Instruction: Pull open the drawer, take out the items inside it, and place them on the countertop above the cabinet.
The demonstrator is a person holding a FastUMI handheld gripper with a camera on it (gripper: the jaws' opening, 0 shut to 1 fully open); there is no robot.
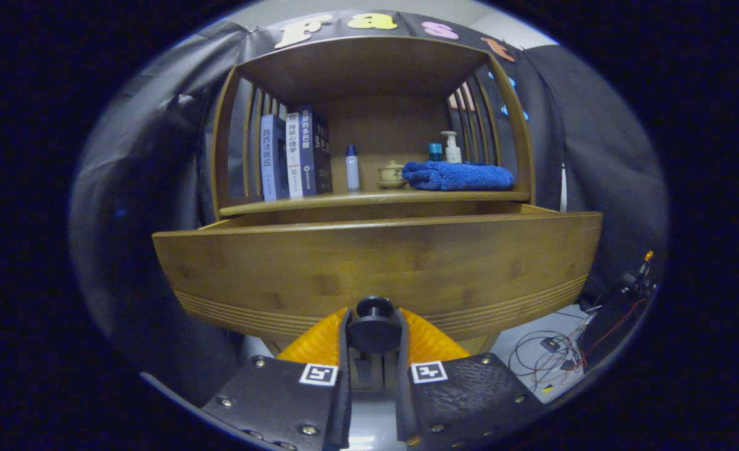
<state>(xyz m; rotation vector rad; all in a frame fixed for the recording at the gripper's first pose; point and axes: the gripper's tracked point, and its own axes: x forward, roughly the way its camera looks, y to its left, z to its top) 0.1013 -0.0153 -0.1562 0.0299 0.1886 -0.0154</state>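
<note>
Between the gripper [374,335] fingers sits the drawer's round knob [373,327], both fingers clamped on it. Beyond, the wooden drawer [375,269] stands pulled out below the countertop [369,199] holding books [295,156], a bottle [351,168] and a blue towel [458,175].

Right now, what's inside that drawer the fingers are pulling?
I cannot tell. The drawer is pulled out, but its tall front panel hides the inside. The gripper fingers are shut on the round knob, and nothing from inside shows above the front's top edge.

Tongs [373,338] clamped on knob [373,327] of pulled-out drawer [375,269].
</note>
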